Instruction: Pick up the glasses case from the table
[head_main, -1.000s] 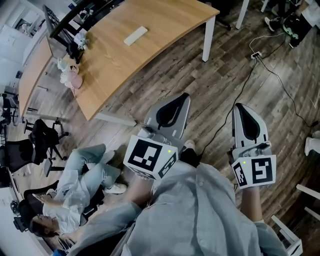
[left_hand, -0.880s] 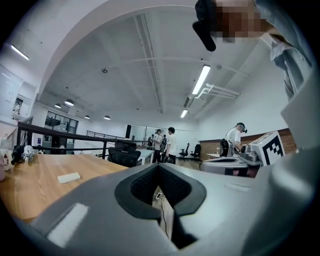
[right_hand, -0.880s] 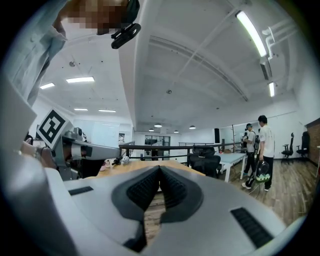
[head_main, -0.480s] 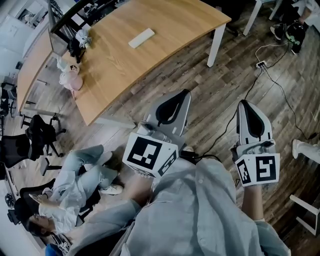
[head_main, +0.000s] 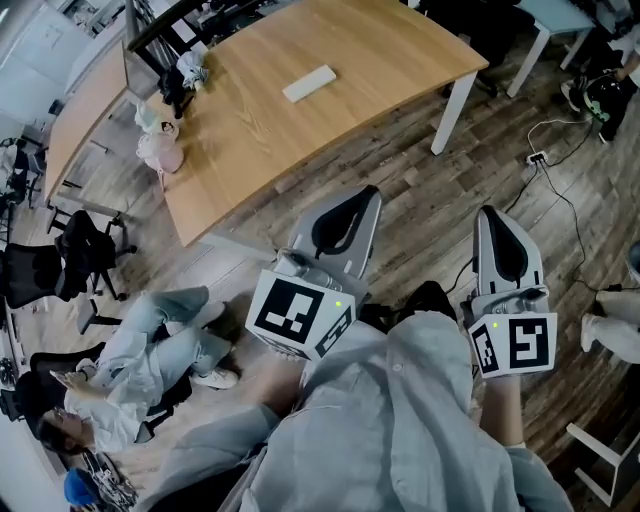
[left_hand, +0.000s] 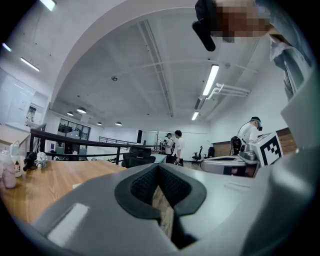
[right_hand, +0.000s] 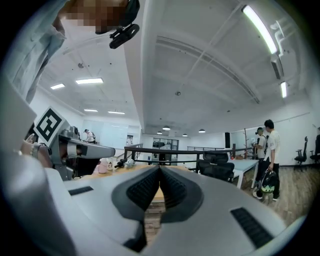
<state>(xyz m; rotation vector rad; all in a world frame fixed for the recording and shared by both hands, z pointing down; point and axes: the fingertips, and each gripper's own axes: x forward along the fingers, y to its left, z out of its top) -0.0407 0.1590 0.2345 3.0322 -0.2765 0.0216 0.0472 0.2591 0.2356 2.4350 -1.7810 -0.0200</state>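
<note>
The glasses case (head_main: 309, 83) is a flat white oblong lying alone on the curved wooden table (head_main: 260, 130), toward its far side in the head view. Both grippers are held level over the wood floor, well short of the table. My left gripper (head_main: 371, 192) is shut and holds nothing; in its own view the dark pads (left_hand: 148, 186) meet at the tips of the left gripper (left_hand: 159, 168). My right gripper (head_main: 490, 212) is also shut and empty, its pads (right_hand: 145, 187) closed together at the tips of the right gripper (right_hand: 160, 169). The table's edge shows beyond both.
A pink cup (head_main: 161, 151) and small clutter sit at the table's left end by a black rail (head_main: 165, 20). A white table leg (head_main: 451, 100) stands ahead. A person sits at lower left (head_main: 150, 350) near black chairs (head_main: 55, 265). A cable and socket (head_main: 537, 158) lie right.
Both grippers have moved forward toward the table, still shut. The table and case sit lower and further right in the head view than a second ago.
</note>
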